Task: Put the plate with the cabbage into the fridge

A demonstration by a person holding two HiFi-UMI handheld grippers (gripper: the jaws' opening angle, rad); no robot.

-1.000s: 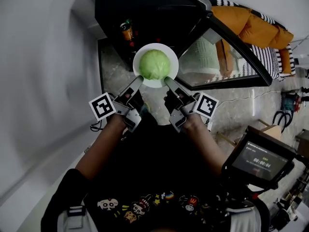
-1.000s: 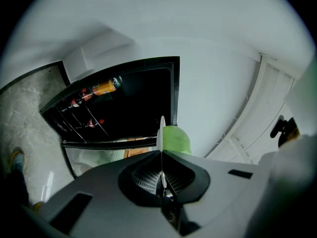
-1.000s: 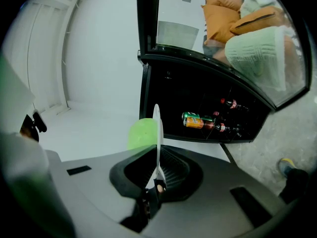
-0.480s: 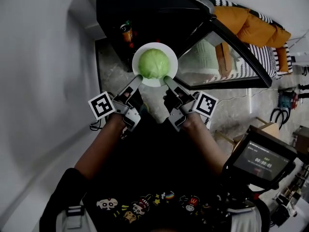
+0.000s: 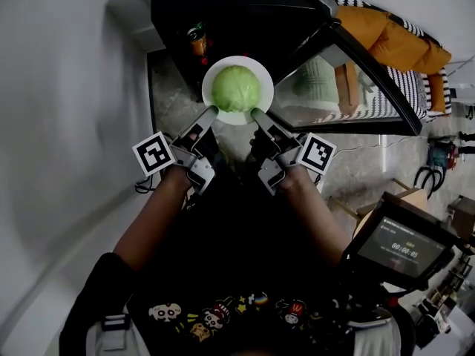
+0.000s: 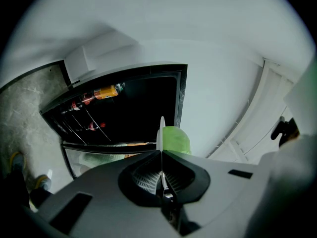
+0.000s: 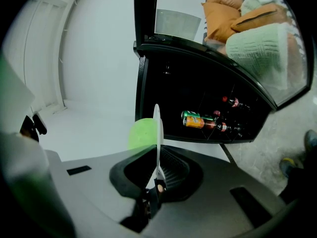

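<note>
White plate [image 5: 220, 69], round and so without a long axis, held level and face-up in the air before the open black fridge [image 5: 237, 13]. Green cabbage [image 5: 237, 87] seated at its centre. Pinched at the near rim from two sides: left gripper [image 5: 208, 113] closed tight on the left part, right gripper [image 5: 255, 113] closed tight on the right. Seemingly just short of the fridge's threshold, hard to judge from above. Orange can [image 5: 197, 44] lying on a dark shelf inside.

Both arms reach forward, side by side. Left tongs [image 5: 210, 113] and right tongs [image 5: 256, 113] each clamp the near rim of the plate [image 5: 237, 61].
</note>
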